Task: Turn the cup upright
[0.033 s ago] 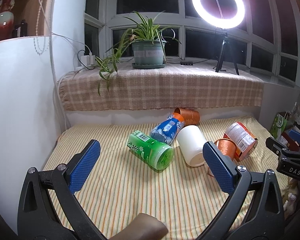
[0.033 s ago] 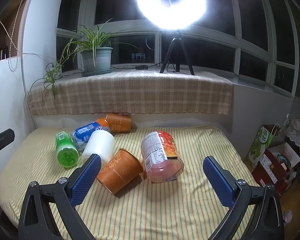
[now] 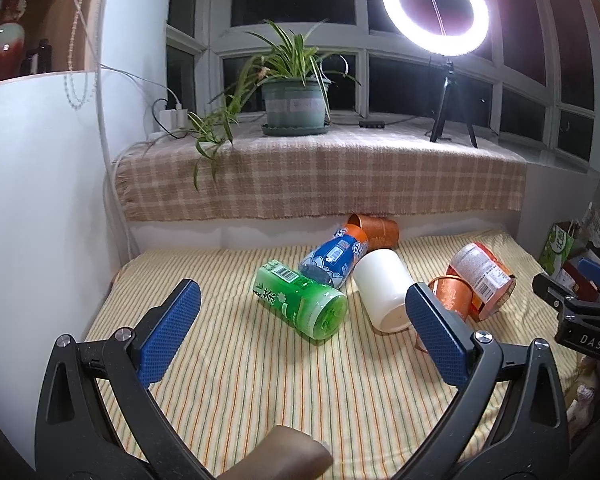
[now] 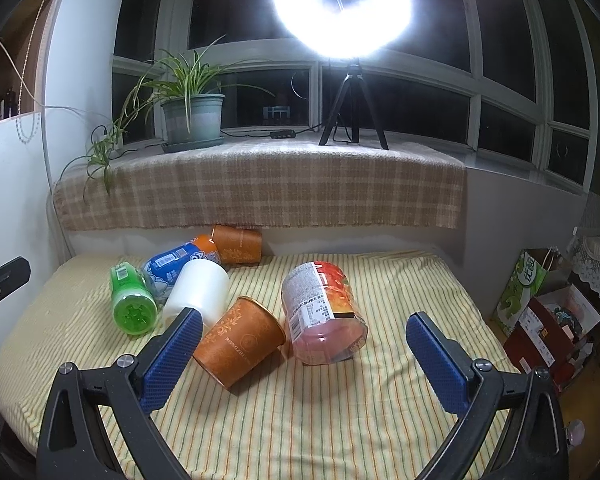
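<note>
Several cups lie on their sides on a striped cloth (image 4: 340, 420). An orange paper cup (image 4: 240, 344) lies just ahead of my right gripper (image 4: 304, 344), which is open and empty; it also shows in the left wrist view (image 3: 450, 296). Beside it lie a red-labelled clear cup (image 4: 324, 312), a white cup (image 4: 200, 292), a green cup (image 4: 132, 300), a blue cup (image 4: 176, 264) and a second orange cup (image 4: 238, 244). My left gripper (image 3: 300, 332) is open and empty, a little short of the green cup (image 3: 300, 304) and white cup (image 3: 386, 292).
A plaid-covered sill (image 3: 320, 176) rises behind the cloth, carrying a potted plant (image 3: 294, 104) and a ring light on a tripod (image 3: 436, 12). A white wall (image 3: 40, 200) stands on the left. Boxes and a green bag (image 4: 520, 292) sit off the right edge.
</note>
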{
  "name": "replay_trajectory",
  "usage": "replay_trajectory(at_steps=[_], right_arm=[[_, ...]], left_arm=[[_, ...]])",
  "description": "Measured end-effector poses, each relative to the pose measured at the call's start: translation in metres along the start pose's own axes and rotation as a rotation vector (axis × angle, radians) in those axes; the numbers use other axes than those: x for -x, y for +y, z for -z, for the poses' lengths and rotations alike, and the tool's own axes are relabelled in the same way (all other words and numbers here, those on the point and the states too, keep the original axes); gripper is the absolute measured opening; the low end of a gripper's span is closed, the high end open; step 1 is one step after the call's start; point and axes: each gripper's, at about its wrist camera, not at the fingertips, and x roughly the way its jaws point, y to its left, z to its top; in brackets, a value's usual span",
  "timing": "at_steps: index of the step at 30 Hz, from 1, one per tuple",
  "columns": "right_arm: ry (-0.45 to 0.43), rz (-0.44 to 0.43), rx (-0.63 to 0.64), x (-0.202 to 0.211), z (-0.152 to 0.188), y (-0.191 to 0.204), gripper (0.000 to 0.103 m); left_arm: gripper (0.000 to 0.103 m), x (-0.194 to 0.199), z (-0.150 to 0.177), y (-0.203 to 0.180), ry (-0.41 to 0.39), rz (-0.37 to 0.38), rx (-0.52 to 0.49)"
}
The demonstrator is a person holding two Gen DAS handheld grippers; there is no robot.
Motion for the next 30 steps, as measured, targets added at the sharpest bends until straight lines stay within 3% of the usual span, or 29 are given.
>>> replay_trajectory(at_steps=[6,17,21,30], right_arm=[[0.011,0.004,-0.01,-0.003,0.002,-0.003,0.103],[0.049,0.026,-0.054,-0.015,0.012,-0.016,0.103],[0.067,0.039,-0.072,-0.02,0.017,-0.024,0.103],[0.098,0.072,-0.123,-0.03,0.029,-0.049,0.103]], left_arm=[[0.103,-0.026,-0.009,0.01,0.079,0.053,-0.037],[0.103,-0.111,-0.041,0.013,0.238,0.15,-0.091],[0.102,-0.147,-0.054,0.012,0.326,0.225,-0.078],[0.095,-0.233,-0.066,-0.001,0.522,0.308,0.007]])
